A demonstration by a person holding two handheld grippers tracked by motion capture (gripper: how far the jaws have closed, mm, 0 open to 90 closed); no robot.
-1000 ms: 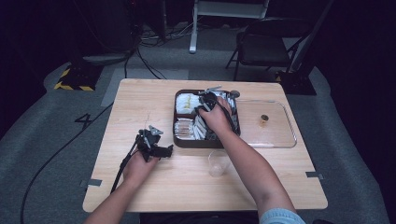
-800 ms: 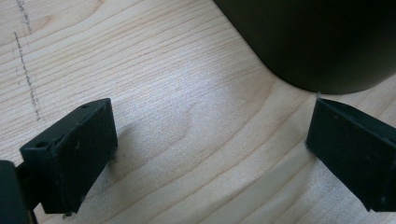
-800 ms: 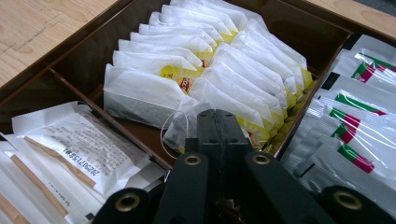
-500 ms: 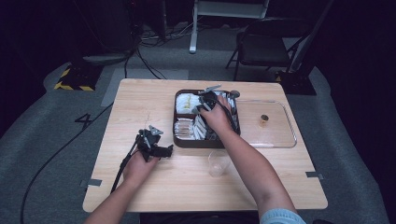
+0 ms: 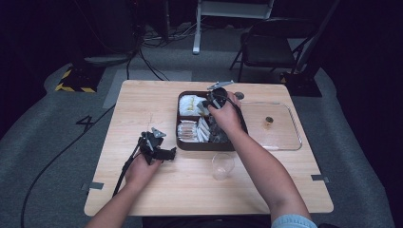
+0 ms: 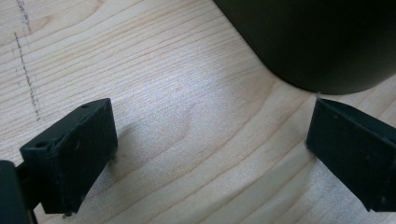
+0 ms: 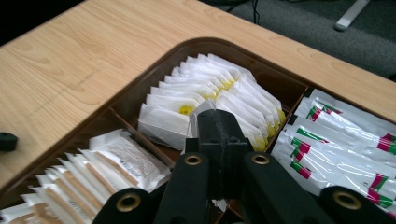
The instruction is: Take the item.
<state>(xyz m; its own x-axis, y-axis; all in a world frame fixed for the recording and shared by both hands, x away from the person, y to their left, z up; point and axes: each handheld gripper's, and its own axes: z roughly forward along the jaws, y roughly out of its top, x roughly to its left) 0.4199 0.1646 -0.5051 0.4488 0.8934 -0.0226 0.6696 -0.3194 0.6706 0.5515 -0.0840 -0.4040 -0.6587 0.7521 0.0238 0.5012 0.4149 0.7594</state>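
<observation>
Since the earlier frames the right gripper (image 7: 217,128) has lifted a little above the tray (image 5: 183,142), its jaws clenched on a white packet (image 7: 196,116) pulled from the row of white packets (image 7: 205,93) at centre frame. The left gripper (image 6: 205,140) rests released on the table (image 5: 142,104) at lower left, beside the tray's dark corner. A cup (image 5: 222,165) stands below the tray; a clear lid (image 5: 285,128) lies to its right.

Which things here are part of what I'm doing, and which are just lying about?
In hand: right claw, shut on a white sachet; brown tray.
Lying about: left claw, open above the table; clear cup; clear lid; red-and-green packets.
</observation>
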